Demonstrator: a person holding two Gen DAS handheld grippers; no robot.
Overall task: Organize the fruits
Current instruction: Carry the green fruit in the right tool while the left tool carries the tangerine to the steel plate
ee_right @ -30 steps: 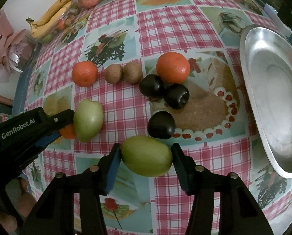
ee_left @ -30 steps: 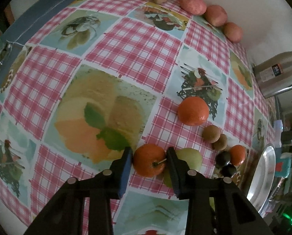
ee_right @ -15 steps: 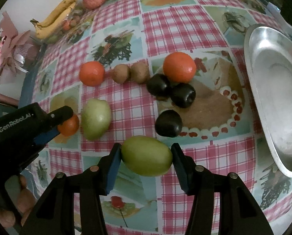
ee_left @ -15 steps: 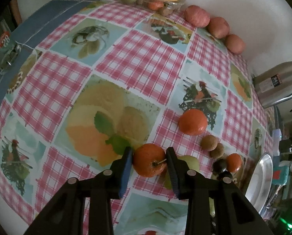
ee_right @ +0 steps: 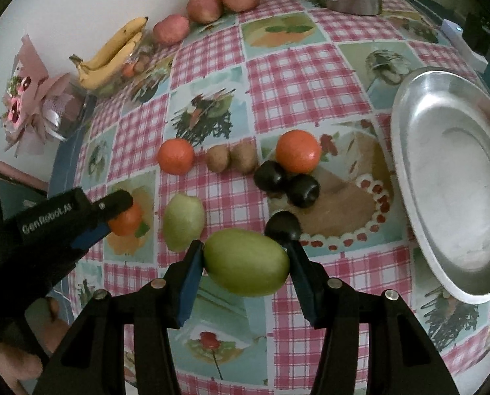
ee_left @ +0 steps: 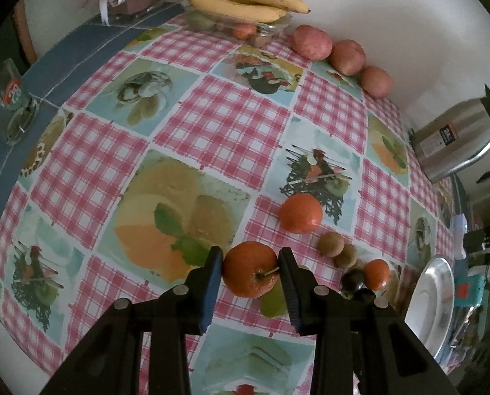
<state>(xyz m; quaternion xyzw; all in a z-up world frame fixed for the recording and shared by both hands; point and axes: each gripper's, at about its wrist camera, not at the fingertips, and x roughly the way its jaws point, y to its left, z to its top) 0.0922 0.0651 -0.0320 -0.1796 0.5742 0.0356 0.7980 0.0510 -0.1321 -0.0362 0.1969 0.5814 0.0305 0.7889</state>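
Observation:
My left gripper (ee_left: 249,271) is shut on an orange fruit with a stem (ee_left: 249,274) and holds it above the tablecloth; it also shows in the right wrist view (ee_right: 126,222). My right gripper (ee_right: 245,260) is shut on a green mango (ee_right: 246,262), lifted off the table. A second green mango (ee_right: 183,222) lies on the cloth. Two oranges (ee_right: 175,156) (ee_right: 297,151), two kiwis (ee_right: 217,158), and three dark plums (ee_right: 302,190) lie mid-table. An empty steel plate (ee_right: 452,197) sits at the right.
Bananas (ee_left: 245,0) over a clear fruit tray and three red apples (ee_left: 310,41) line the far wall. A steel kettle (ee_left: 455,141) stands at the back right. A wrapped bouquet (ee_right: 31,98) sits at the table's left end.
Both grippers have risen with their fruits, so the table looks farther away. The left gripper's orange has come up off the cloth beside the lying mango.

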